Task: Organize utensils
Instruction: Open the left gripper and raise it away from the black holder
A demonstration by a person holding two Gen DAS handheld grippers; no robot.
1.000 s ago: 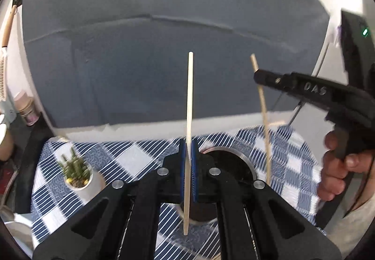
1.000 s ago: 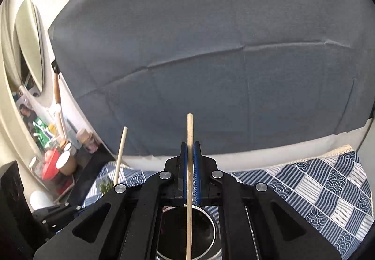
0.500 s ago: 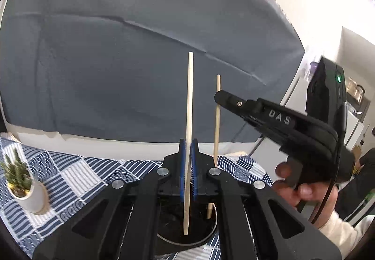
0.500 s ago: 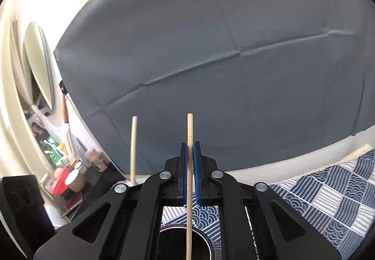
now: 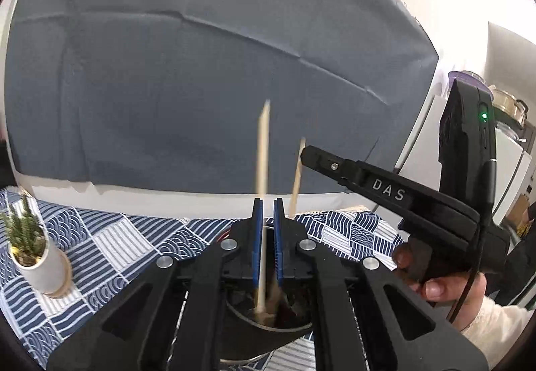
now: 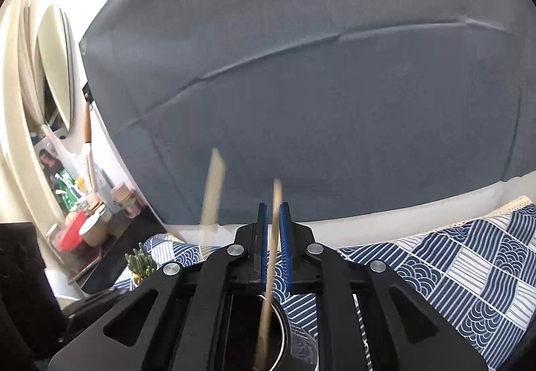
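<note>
Both grippers are letting go over the round metal holder [image 5: 268, 325], which stands on the blue patterned tablecloth [image 5: 110, 247] away from its edges. The left gripper [image 5: 267, 220] has its jaws opening with a chopstick [image 5: 262, 176] loose between the pads, and the right gripper [image 6: 274, 223] likewise around the other chopstick [image 6: 273, 237]. Each stick's lower end seems already inside the holder, though motion blur makes this uncertain, so keep the hands steady and widen the jaws fully before lifting straight up.

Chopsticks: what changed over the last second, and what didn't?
Both claws, left and right, are opening; each chopstick now stands loose and blurred between parted pads, dropping into the round holder. Potted plant and tablecloth unchanged.
</note>
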